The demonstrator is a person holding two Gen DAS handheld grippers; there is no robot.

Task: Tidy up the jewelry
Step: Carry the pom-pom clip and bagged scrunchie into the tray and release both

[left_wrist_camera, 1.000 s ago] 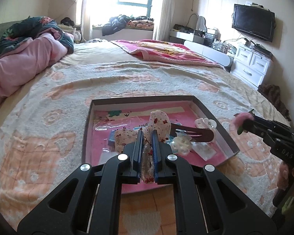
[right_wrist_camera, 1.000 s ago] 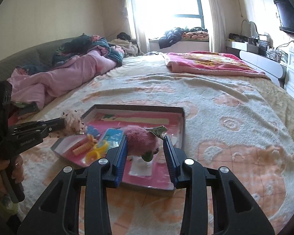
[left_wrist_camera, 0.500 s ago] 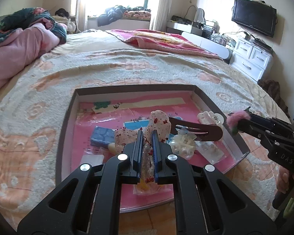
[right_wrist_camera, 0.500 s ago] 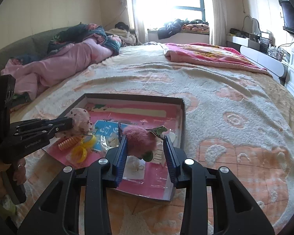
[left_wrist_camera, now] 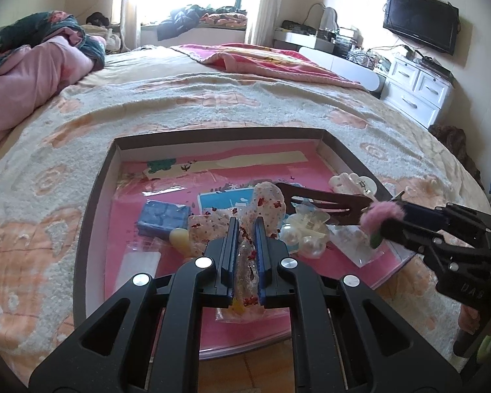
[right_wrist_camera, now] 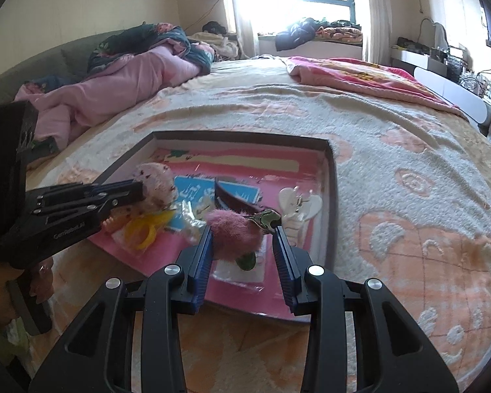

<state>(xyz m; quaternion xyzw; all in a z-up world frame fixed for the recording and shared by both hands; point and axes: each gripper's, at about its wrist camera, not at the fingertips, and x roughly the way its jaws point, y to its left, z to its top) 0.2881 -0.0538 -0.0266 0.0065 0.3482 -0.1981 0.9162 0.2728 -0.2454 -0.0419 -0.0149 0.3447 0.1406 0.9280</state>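
Hovering over the tray point(left_wrist_camera: 95, 196) on the bed, the left gripper point(left_wrist_camera: 245, 229) clamped a floral bow point(left_wrist_camera: 268, 201); the right gripper point(right_wrist_camera: 242, 239) apparently pinched a pink fluffy clip point(right_wrist_camera: 235, 232), contact unclear.

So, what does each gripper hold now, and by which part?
Left gripper: floral fabric bow, pinched at its middle. Right gripper: pink fluffy clip, at its fluffy end.

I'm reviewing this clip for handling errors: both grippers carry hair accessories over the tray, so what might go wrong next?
The fluffy pink hair clip touches only one pad of the right hand-held gripper, so it may slip. The floral fabric bow in the left hand-held gripper could land on the pearl clip in the crowded pink-lined tray.
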